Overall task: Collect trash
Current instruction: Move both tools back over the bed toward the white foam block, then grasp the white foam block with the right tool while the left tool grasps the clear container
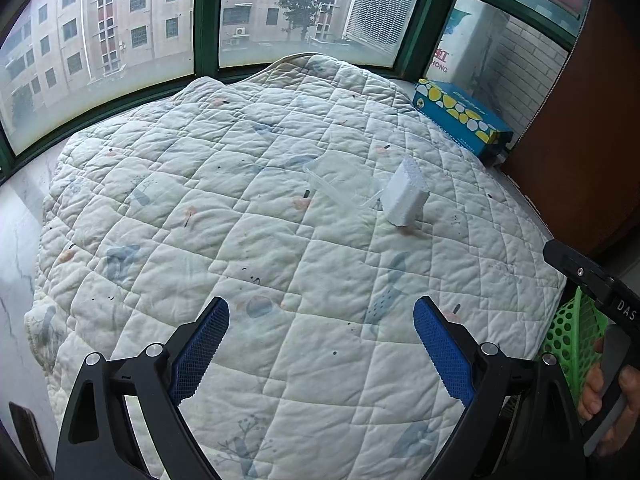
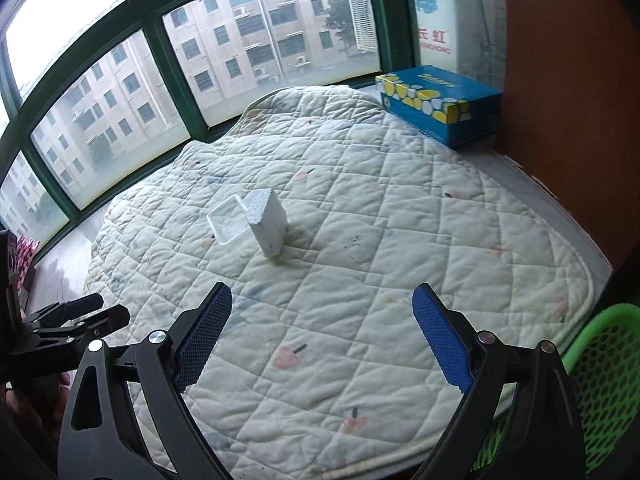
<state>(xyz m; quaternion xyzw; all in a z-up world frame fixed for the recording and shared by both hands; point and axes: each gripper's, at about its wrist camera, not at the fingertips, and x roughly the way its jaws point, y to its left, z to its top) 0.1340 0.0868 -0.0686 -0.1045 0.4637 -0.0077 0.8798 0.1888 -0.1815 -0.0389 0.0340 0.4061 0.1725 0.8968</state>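
Quilted white pad (image 2: 360, 240) over window ledge | blue tissue box (image 2: 440, 104) at far right corner | green perforated basket (image 2: 600, 380) off near right edge | white foam block (image 2: 268, 220) upright mid-pad, touching clear plastic tray (image 2: 228, 224) | left gripper (image 1: 320, 344) spread wide, holding nothing | right gripper (image 2: 322, 332) spread wide, holding nothing

Home bay window: quilted mat (image 1: 256, 208), tissue box (image 2: 440, 104)
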